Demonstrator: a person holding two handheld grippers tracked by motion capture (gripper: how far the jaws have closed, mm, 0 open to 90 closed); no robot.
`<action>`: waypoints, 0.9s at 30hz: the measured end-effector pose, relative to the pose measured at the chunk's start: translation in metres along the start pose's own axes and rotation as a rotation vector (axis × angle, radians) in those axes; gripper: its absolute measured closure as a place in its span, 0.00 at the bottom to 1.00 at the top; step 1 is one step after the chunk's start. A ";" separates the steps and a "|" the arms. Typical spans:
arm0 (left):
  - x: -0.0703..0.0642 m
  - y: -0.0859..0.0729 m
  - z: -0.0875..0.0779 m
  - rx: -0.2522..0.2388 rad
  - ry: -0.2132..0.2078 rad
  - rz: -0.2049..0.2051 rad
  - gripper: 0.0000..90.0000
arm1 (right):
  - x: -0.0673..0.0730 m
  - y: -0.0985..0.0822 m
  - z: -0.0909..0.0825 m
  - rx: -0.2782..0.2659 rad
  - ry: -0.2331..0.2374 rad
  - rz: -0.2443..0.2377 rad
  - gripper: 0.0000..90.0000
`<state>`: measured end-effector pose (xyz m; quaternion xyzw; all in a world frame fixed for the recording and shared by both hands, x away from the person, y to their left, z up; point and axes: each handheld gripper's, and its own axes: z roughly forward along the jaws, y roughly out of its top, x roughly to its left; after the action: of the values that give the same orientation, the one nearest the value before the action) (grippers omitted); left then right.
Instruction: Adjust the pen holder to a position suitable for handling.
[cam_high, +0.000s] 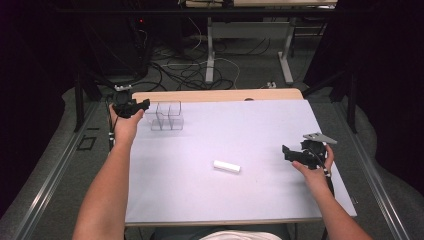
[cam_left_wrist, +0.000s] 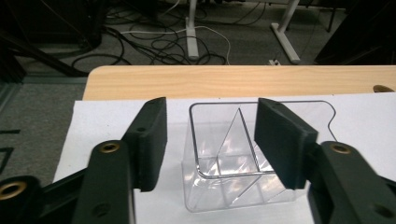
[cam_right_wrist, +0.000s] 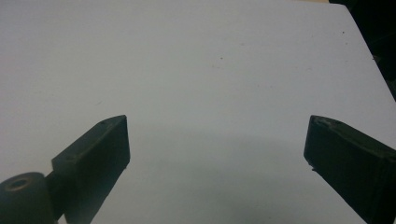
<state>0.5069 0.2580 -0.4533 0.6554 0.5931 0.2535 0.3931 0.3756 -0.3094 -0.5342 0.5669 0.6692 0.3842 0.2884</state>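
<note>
1. The left gripper (cam_left_wrist: 210, 140) was at the clear box (cam_left_wrist: 229, 163), at the far left of the surface (cam_high: 250, 200); its jaws stood on both sides, half open, not yet pressing.
2. The right gripper (cam_right_wrist: 217, 154) hovered wide open, empty.
3. The white block (cam_high: 227, 166) lay untouched mid-surface, so the main work was left.

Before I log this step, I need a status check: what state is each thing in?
Clear divided box: upright, empty, between the left tongs' jaws, not visibly pressed.
White block: lying flat on the table, untouched.
Left tongs: partly open.
Right tongs: wide open, empty.
</note>
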 end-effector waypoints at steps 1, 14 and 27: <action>0.001 0.000 0.001 0.001 -0.003 -0.001 0.51 | 0.000 0.000 0.000 0.004 -0.002 -0.002 0.07; 0.007 -0.009 0.015 0.039 -0.002 -0.043 0.71 | -0.001 -0.002 0.001 0.019 0.005 0.016 0.08; 0.007 -0.018 0.023 0.083 0.041 -0.043 0.82 | -0.002 -0.003 0.002 0.025 0.016 0.023 0.08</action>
<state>0.5166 0.2595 -0.4816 0.6530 0.6249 0.2333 0.3587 0.3761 -0.3110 -0.5377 0.5749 0.6697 0.3836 0.2717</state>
